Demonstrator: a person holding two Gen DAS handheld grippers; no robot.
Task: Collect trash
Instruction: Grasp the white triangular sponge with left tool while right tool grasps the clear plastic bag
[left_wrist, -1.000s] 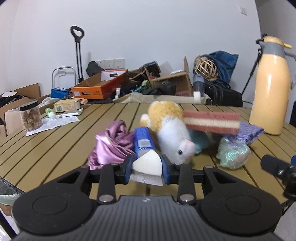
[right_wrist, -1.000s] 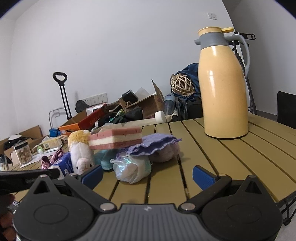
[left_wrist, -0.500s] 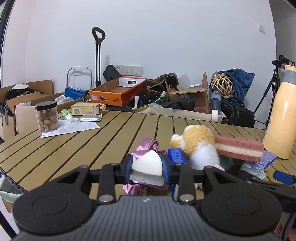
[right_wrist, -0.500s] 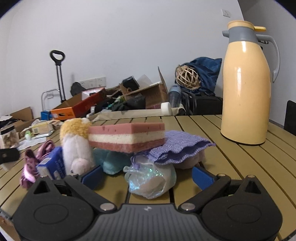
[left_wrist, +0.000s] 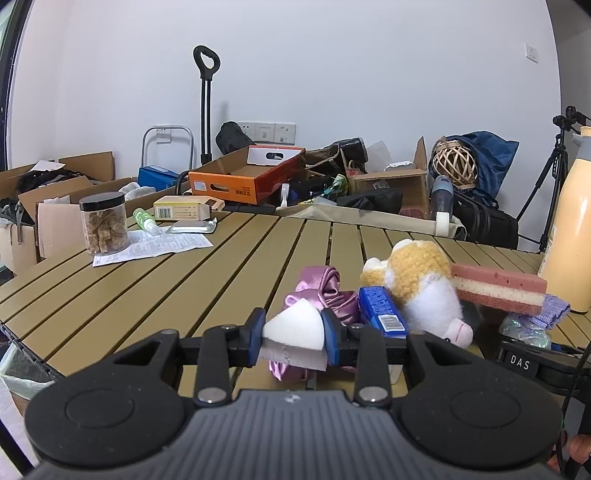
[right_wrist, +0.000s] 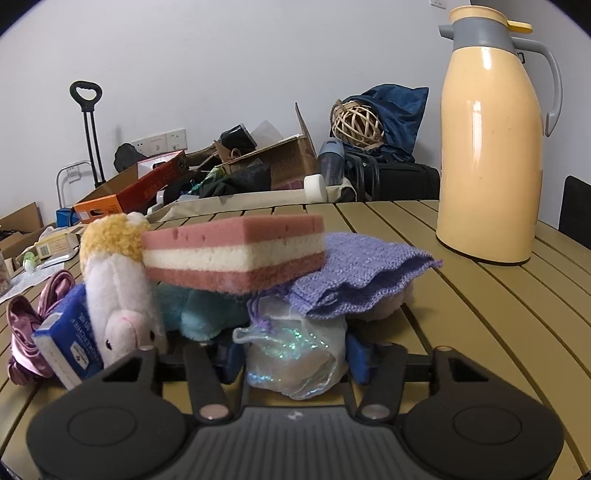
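From the left wrist, the left gripper (left_wrist: 293, 334) is pinching a white wad (left_wrist: 293, 325) between its blue pads, with a strip of tissue hanging under it, above the near edge of the table (left_wrist: 221, 266). The step in hand looks like carrying this scrap off; a bag-lined bin (left_wrist: 22, 376) is showing at the table's near left corner, so the next move is probably a swing left and down over that rim before letting go. Just beyond the wad a pile is sitting near the near edge: a pink cloth (left_wrist: 321, 295), a blue pack (left_wrist: 382, 314), a plush (left_wrist: 424, 291) and a sponge (left_wrist: 498, 288). A jar (left_wrist: 103, 223) and papers (left_wrist: 155, 243) are lying toward the far left corner. Boxes (left_wrist: 247, 177), bags and a trolley handle are crowding the floor along the white wall.

From the right wrist, the right gripper (right_wrist: 290, 360) is closing its pads on either side of a shiny bag (right_wrist: 295, 354) at the front of the pile; both appear to be touching it, so I judge it gripped. The bag is resting on the slats under a purple knit (right_wrist: 362, 273), with the sponge (right_wrist: 236, 251) on top of the heap. Lifting will call for a slow pull toward the near edge, or the knit and sponge may slide off. A flask (right_wrist: 491, 147) is standing upright toward the far right edge, well apart from the pile.
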